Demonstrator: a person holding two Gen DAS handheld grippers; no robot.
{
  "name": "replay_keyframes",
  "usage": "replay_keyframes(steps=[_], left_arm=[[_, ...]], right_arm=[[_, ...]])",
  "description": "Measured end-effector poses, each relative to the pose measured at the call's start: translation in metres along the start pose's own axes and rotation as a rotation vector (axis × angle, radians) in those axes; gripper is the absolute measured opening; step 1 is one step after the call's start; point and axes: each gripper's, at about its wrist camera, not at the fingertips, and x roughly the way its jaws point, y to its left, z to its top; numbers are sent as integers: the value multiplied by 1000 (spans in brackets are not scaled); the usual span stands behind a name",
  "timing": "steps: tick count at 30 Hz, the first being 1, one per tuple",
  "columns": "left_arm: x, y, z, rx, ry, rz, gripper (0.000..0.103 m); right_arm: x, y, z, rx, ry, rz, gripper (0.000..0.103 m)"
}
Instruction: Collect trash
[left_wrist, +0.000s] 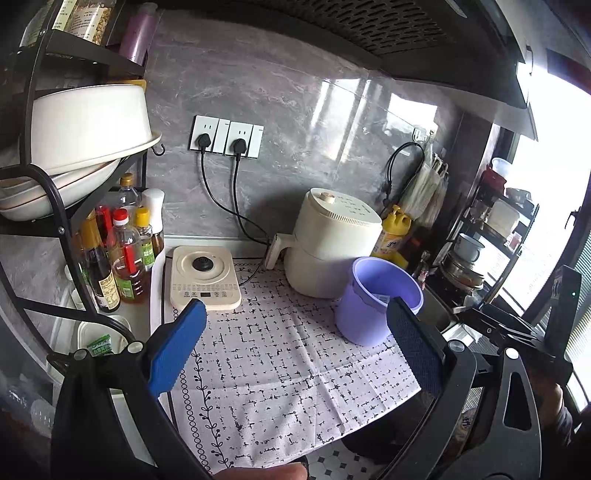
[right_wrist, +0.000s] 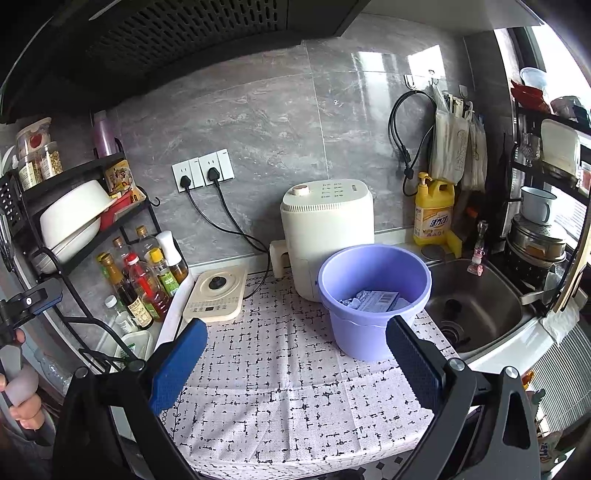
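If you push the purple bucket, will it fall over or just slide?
The purple bucket would probably slide: it looks like thin plastic and holds only a few wrappers, so it is likely light. It is narrower at the bottom than at the rim, so a push near the top might tip it. The patterned cloth beneath may bunch up.

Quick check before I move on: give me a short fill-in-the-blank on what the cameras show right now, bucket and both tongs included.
1. The purple bucket stands on the patterned cloth, directly in front of the cream ____.
2. Inside the bucket lies crumpled packaging, one piece bearing a printed ____.
3. The left tongs and right tongs are both ____ and hold nothing.
4. To the right of the bucket is a steel ____.

Missing words: appliance; barcode; open; sink
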Motion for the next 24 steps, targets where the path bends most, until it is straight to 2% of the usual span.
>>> replay_keyframes(steps=[16,22,24], left_arm=[[20,-13,5,11,-3,-30,97],[18,-14,4,11,-24,-18,97],[12,-6,3,-3,-40,-5,97]], right_arm=[[2,-12,7,-9,-1,-31,95],[24,-19,15,1,20,-28,95],[35,-11,17,-14,30,4,95]])
